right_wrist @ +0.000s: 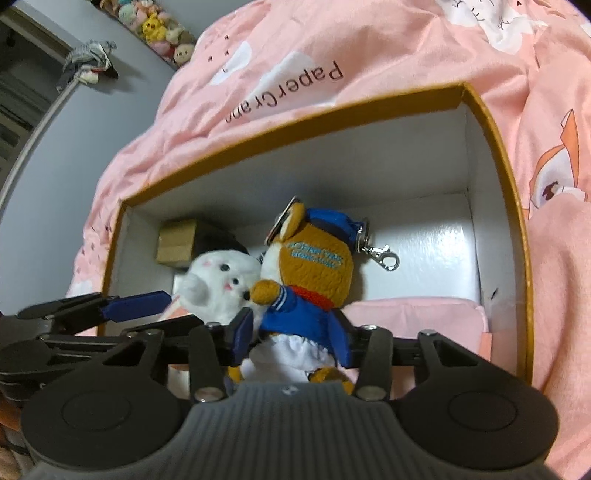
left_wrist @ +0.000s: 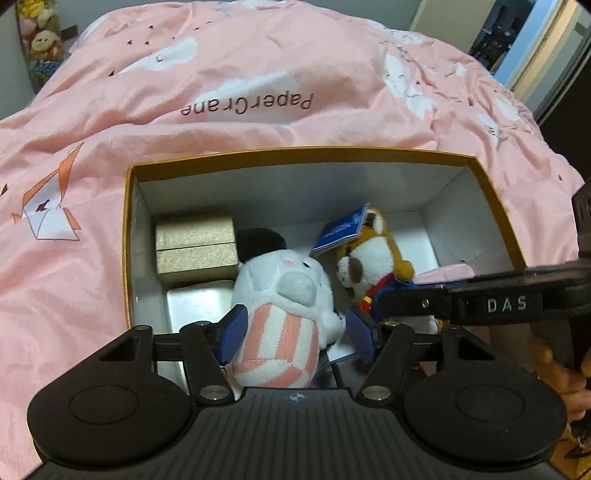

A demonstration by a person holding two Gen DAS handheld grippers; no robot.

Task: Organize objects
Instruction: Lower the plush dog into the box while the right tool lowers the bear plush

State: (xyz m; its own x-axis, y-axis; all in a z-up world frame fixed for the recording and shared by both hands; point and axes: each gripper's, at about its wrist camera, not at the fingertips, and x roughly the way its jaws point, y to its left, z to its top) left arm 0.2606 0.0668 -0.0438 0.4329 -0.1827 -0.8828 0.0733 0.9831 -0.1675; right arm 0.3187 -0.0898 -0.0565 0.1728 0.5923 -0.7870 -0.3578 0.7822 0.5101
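Observation:
A gold-rimmed box (left_wrist: 295, 155) with a white inside lies on the pink bedding; it also shows in the right wrist view (right_wrist: 491, 122). My left gripper (left_wrist: 295, 334) is shut on a white plush (left_wrist: 284, 295) with a pink-striped body, held inside the box. My right gripper (right_wrist: 291, 334) is shut on an orange plush (right_wrist: 310, 273) in a blue jacket, with a blue cap and a metal clasp, inside the box beside the white plush (right_wrist: 218, 280). The orange plush (left_wrist: 369, 258) shows to the right in the left wrist view, with the right gripper's arm across it.
A gold case (left_wrist: 195, 243), a silver case (left_wrist: 199, 302) and a black round thing (left_wrist: 260, 240) sit in the box's left part. A pink pad (right_wrist: 417, 314) lies in its right part. Pink bedding (left_wrist: 258, 74) surrounds the box. Plush toys (right_wrist: 162, 26) line a far shelf.

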